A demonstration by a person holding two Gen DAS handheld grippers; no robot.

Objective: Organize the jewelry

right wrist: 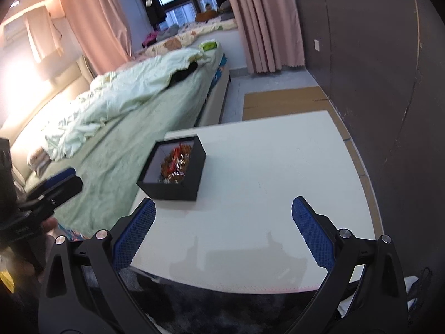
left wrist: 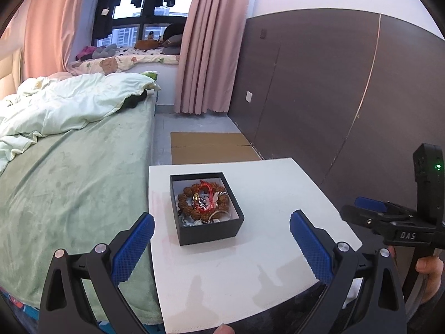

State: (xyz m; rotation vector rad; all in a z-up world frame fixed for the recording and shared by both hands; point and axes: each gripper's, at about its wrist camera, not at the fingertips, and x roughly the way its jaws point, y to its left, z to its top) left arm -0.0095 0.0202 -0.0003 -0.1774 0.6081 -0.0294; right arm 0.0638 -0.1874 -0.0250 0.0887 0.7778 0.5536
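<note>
A black square box (left wrist: 211, 232) stands on the white table (left wrist: 278, 194), lid off. Inside lie a brown beaded bracelet (left wrist: 186, 194) with red cord and other small jewelry. My left gripper (left wrist: 222, 226) is open and empty, its blue pads either side of the box, a little short of it. In the right wrist view the box (right wrist: 192, 172) is ahead and left of my right gripper (right wrist: 224, 211), which is open and empty above the table (right wrist: 278, 167). The right gripper also shows at the right edge of the left wrist view (left wrist: 370, 208).
A bed (left wrist: 69, 167) with green sheet and rumpled duvet runs along the table's left side. A flat cardboard sheet (left wrist: 211, 147) lies on the floor behind the table. A dark panelled wall (left wrist: 333, 97) stands to the right. Pink curtains (left wrist: 205, 55) hang at the back.
</note>
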